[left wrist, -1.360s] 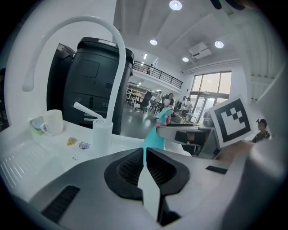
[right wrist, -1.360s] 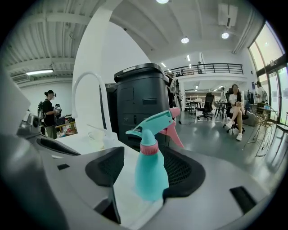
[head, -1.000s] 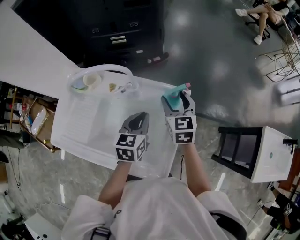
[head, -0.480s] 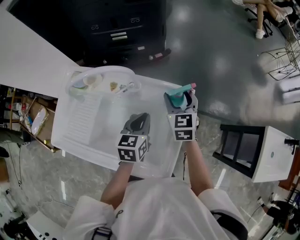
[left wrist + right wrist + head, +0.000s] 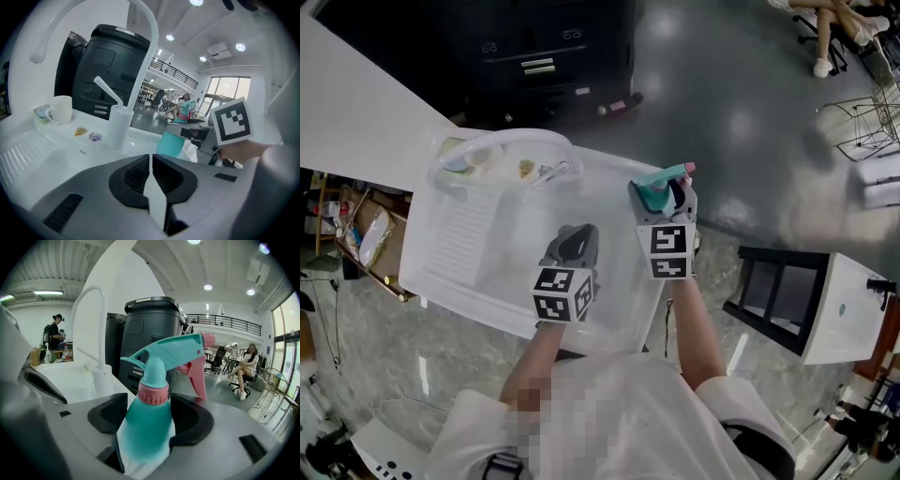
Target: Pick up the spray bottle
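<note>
Here, the right tool (image 5: pixel 662 199) is clenched on the teal spray bottle (image 5: pixel 149 430). Its jaws press either side of the bottle's body just below the pink collar, and the teal nozzle and pink trigger point away and to the right. In the head view the bottle is at the far right corner of the white surface (image 5: pixel 450 272), close to the edge above the grey floor (image 5: pixel 741 112). Whether its base has left the surface cannot be made out. The left tool (image 5: pixel 574 246) is clenched on nothing, jaws together, hovering over the basin (image 5: pixel 502 234) just beside the right tool. To lift well, I judge the grip should be firm on the body and rise straight up, so the bottle neither tips nor slips. Open room lies above and to the right, over the floor. The curved white faucet (image 5: pixel 502 141) and a mug (image 5: pixel 60 109) stand well apart at the far left, and a black cabinet (image 5: pixel 544 56) lies beyond.
</note>
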Tool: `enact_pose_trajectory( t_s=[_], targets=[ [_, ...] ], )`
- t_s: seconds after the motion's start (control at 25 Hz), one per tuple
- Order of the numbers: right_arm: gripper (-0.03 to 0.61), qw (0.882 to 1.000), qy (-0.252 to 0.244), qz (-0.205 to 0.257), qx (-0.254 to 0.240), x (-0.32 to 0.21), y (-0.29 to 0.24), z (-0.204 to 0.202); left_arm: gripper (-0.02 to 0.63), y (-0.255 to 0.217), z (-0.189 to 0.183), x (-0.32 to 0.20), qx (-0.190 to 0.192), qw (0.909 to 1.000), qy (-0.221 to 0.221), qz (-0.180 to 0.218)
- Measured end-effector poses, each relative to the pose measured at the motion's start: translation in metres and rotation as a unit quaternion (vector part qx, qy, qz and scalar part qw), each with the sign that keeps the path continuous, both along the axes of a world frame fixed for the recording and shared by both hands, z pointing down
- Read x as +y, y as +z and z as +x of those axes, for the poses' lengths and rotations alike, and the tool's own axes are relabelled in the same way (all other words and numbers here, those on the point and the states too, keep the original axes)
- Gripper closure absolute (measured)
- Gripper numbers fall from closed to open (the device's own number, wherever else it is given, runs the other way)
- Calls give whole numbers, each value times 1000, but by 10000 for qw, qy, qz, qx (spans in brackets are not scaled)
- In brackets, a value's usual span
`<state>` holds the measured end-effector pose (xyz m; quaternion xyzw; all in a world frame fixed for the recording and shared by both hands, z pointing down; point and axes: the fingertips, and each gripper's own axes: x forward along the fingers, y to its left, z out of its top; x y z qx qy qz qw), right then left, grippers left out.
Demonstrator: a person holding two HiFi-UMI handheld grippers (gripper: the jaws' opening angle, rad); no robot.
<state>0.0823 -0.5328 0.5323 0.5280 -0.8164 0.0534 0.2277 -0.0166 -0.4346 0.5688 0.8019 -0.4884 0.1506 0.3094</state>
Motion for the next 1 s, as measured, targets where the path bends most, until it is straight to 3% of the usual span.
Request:
enact_pose_trajectory(
  t_s=[0.48,1.0],
  targets=[
    [290,10000,-34,-58,57,5,0,1,572,-8,-2,5,-5,10000,-23,84],
    [291,9997,91,205,6,15,-7,4,572,-29,-9,12,-61,9994,-107,321]
  ],
)
